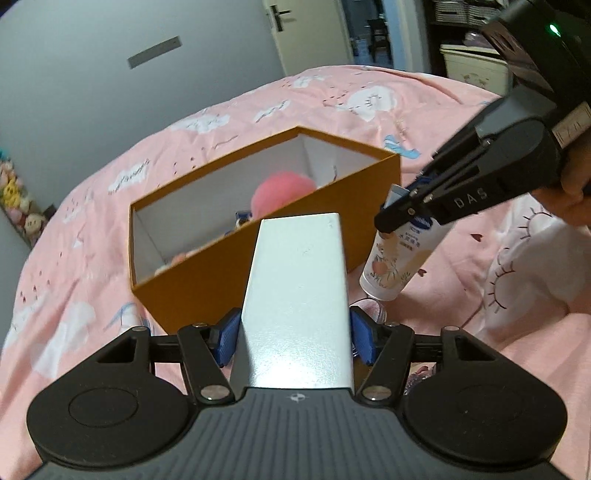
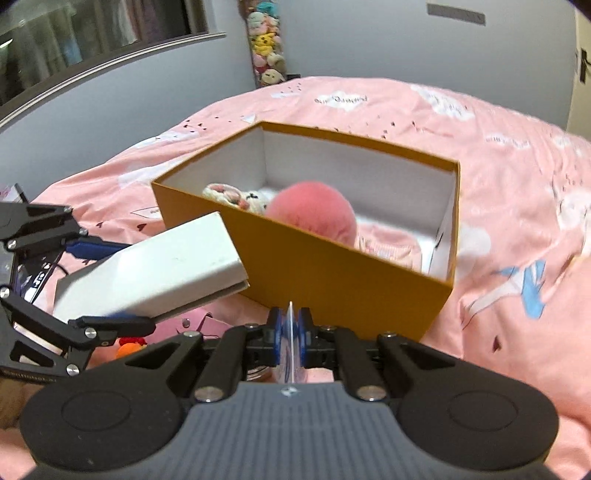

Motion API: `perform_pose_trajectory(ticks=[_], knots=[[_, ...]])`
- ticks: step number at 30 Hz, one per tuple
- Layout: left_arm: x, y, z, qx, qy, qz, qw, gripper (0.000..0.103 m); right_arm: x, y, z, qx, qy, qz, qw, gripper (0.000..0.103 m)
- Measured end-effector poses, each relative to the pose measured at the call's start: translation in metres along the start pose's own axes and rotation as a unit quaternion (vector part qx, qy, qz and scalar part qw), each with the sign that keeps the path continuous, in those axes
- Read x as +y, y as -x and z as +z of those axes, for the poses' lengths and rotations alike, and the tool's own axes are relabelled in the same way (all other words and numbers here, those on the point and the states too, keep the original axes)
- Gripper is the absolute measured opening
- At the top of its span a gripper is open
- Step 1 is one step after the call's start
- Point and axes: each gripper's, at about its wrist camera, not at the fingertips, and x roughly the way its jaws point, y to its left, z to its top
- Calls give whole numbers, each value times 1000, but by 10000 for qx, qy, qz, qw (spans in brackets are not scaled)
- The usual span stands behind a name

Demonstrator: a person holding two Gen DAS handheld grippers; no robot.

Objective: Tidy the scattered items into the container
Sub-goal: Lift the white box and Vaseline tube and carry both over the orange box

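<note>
Bedding (image 1: 424,92): pink cover printed with white clouds, spread under everything you are working over. Room: grey wall behind, a door (image 1: 275,22) at the far end in the left wrist view, a column of plush toys (image 2: 266,44) against the wall in the right wrist view.

Container (image 2: 332,280): orange box, white inside, open at the top, sitting on the cover. Contents: a pink fluffy ball (image 2: 314,214), a small pale patterned soft toy (image 2: 232,195) behind it, pink fabric at the bottom.

White box (image 1: 299,295): long, pale, glossy. Your left gripper (image 1: 293,336) has it clamped, a blue pad (image 1: 225,336) pressed to each long side. It juts forward from the fingers, its far end over the near wall of the container in the left wrist view; in the right wrist view it sits just beside the container's near corner.

Tube (image 1: 399,258): white, peach print, blue logo. Your right gripper (image 1: 397,210) has closed on its flat crimped end, and the tube hangs cap-down off the cover, just beside the container's right corner, outside it. In the right wrist view only the thin crimp edge (image 2: 291,332) shows, pinched between the blue pads.

Loose items: pink and orange bits on the cover below your left gripper; what they are you cannot tell.
</note>
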Motion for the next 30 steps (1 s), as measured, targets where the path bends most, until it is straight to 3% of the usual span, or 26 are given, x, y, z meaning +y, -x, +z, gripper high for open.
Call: perform_pose_trajectory(ticks=[11,18,24,30], knots=[[20,24,30,-113,-483,-234,9985,71,-8,42,23,-310,154,229,9991,9],[39,19,57,-113,-961,-65,9953,71,-21,61,54,-655,-2,488,9967,9],[56,-4,89,-141,-1505,171,9884,71,-32,57,85,-959,112,263,9950,9],[68,-53,117,17,-2145,345,9761,71,-50,28,115,-1065,113,100,9942,9]])
